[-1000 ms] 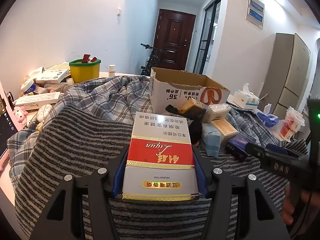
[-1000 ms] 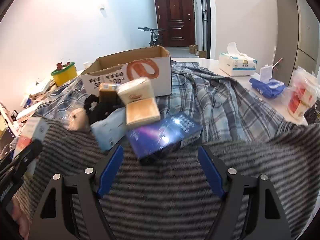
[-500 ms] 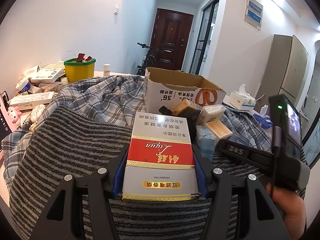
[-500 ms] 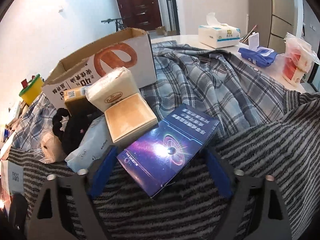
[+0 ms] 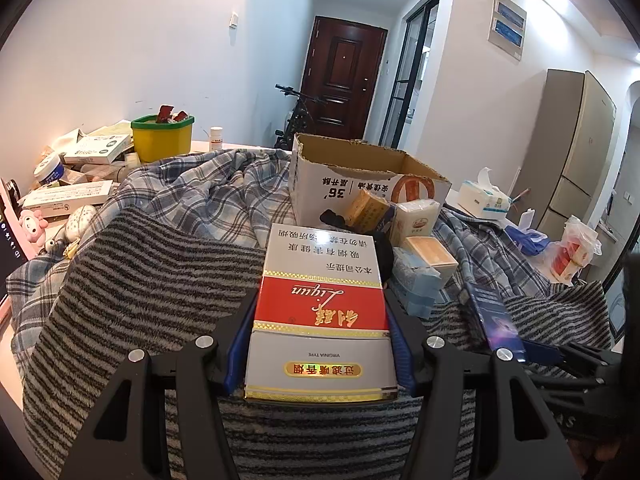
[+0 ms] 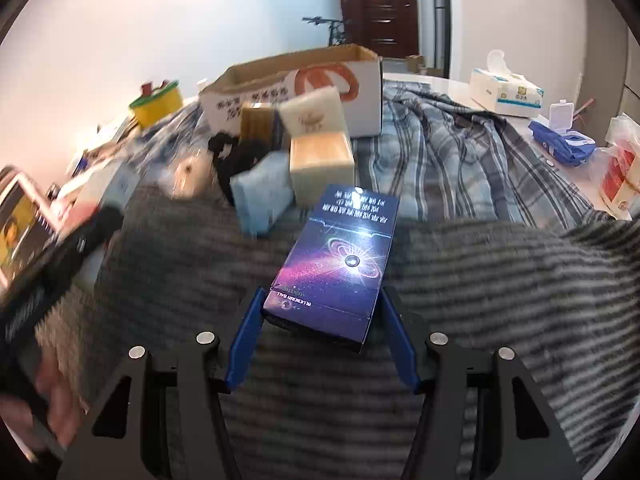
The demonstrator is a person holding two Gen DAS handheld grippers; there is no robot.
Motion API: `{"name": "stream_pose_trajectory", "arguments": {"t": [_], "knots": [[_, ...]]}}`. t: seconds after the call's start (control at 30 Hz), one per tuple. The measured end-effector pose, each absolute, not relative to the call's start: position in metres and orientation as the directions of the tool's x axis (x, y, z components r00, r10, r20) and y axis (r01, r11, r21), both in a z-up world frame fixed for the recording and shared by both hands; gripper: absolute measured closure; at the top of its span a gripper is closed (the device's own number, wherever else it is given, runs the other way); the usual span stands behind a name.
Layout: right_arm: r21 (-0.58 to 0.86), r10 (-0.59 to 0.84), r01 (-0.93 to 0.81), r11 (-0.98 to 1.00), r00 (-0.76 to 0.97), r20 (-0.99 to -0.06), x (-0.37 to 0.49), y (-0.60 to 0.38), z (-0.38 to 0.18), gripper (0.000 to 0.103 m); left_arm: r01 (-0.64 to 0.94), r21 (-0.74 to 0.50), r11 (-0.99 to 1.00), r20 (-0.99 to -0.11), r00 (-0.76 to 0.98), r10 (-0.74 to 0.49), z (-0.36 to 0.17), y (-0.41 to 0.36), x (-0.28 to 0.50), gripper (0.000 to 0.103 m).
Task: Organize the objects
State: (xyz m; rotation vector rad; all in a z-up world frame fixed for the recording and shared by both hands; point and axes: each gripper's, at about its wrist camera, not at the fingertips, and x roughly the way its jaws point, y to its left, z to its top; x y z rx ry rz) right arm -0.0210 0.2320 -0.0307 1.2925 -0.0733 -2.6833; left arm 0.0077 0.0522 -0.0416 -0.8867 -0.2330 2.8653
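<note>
Left gripper (image 5: 320, 344) clamped on red-and-white carton (image 5: 320, 308), blue pads pressed to both its long sides, held over striped grey blanket (image 5: 152, 280) in front of open cardboard box (image 5: 360, 176). Right gripper (image 6: 320, 340), jaws just closing, pinching near end of purple galaxy-print box (image 6: 340, 264), its far end tilted toward small packets (image 6: 320, 160) piled before cardboard box on plaid cloth (image 6: 460, 152).

I see the red-and-white carton (image 5: 320, 312) lying flat at six o'clock, and the purple galaxy-print box (image 6: 340, 264) lifted above the striped blanket (image 6: 500, 300).
</note>
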Motion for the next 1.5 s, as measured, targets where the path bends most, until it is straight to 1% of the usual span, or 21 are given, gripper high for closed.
{"name": "stream_pose_trajectory", "arguments": {"t": [0.03, 0.07, 0.1, 0.17, 0.3, 0.33, 0.43, 0.47, 0.53, 0.57, 0.63, 0.73, 0.87, 1.07, 1.27, 1.4, 1.5], "knots": [[0.091, -0.144, 0.117, -0.989, -0.618, -0.773, -0.017, 0.234, -0.031, 0.045, -0.083, -0.184, -0.979, -0.552, -0.816, 0.173, -0.043, 0.054, 0.008, 0.043], [0.062, -0.107, 0.093, -0.994, -0.627, -0.772, -0.014, 0.237, -0.031, 0.037, -0.085, -0.182, -0.980, -0.555, -0.814, 0.174, -0.044, 0.055, 0.008, 0.043], [0.034, -0.065, 0.061, -0.998, -0.639, -0.766, -0.012, 0.239, -0.030, 0.032, -0.088, -0.181, -0.980, -0.558, -0.811, 0.176, -0.044, 0.056, 0.009, 0.043], [0.045, -0.052, 0.027, -0.999, -0.665, -0.745, -0.011, 0.245, -0.026, 0.032, -0.094, -0.180, -0.979, -0.562, -0.807, 0.181, -0.045, 0.059, 0.009, 0.043], [0.140, -0.113, 0.017, -0.990, -0.696, -0.709, -0.020, 0.249, -0.018, 0.032, -0.103, -0.172, -0.980, -0.563, -0.806, 0.183, -0.044, 0.064, 0.008, 0.043], [0.128, -0.106, 0.022, -0.992, -0.705, -0.701, -0.024, 0.245, -0.018, 0.032, -0.100, -0.168, -0.981, -0.560, -0.809, 0.179, -0.043, 0.064, 0.008, 0.043], [0.016, -0.039, 0.039, -0.999, -0.711, -0.702, -0.034, 0.228, -0.023, 0.032, -0.091, -0.161, -0.983, -0.557, -0.814, 0.166, -0.041, 0.062, 0.006, 0.043], [-0.018, -0.018, 0.045, -0.999, -0.705, -0.709, -0.038, 0.223, -0.027, 0.032, -0.087, -0.160, -0.983, -0.558, -0.814, 0.162, -0.041, 0.060, 0.005, 0.043], [-0.056, 0.012, 0.042, -0.998, -0.692, -0.722, -0.042, 0.220, -0.035, 0.051, -0.079, -0.161, -0.984, -0.564, -0.811, 0.157, -0.043, 0.057, 0.003, 0.043], [-0.059, 0.017, 0.039, -0.998, -0.682, -0.731, -0.043, 0.220, -0.038, 0.054, -0.077, -0.161, -0.984, -0.567, -0.809, 0.156, -0.044, 0.056, 0.002, 0.043], [-0.044, 0.007, 0.037, -0.998, -0.685, -0.728, -0.042, 0.224, -0.040, 0.054, -0.072, -0.162, -0.984, -0.577, -0.802, 0.154, -0.048, 0.055, 0.000, 0.043], [-0.060, 0.010, 0.046, -0.997, -0.701, -0.713, -0.038, 0.224, -0.036, 0.054, -0.074, -0.165, -0.983, -0.583, -0.797, 0.158, -0.049, 0.054, -0.002, 0.043], [-0.056, -0.006, 0.062, -0.997, -0.723, -0.691, -0.039, 0.221, -0.026, 0.054, -0.075, -0.155, -0.985, -0.569, -0.808, 0.151, -0.044, 0.056, 0.000, 0.043], [-0.027, -0.035, 0.067, -0.997, -0.777, -0.628, -0.041, 0.219, -0.004, 0.054, -0.067, -0.137, -0.988, -0.546, -0.827, 0.132, -0.033, 0.054, 0.002, 0.043], [0.011, -0.095, 0.105, -0.994, -0.842, -0.531, -0.039, 0.218, 0.031, 0.054, -0.085, -0.110, -0.990, -0.496, -0.859, 0.128, -0.007, 0.052, -0.001, 0.043], [0.000, -0.110, 0.123, -0.992, -0.885, -0.453, -0.038, 0.217, 0.056, 0.054, -0.128, -0.136, -0.982, -0.446, -0.877, 0.176, 0.021, 0.049, -0.007, 0.043], [0.005, -0.131, 0.142, -0.990, -0.905, -0.404, -0.044, 0.221, 0.077, 0.054, -0.175, -0.149, -0.973, -0.447, -0.866, 0.224, 0.040, 0.049, -0.021, 0.043]]}}
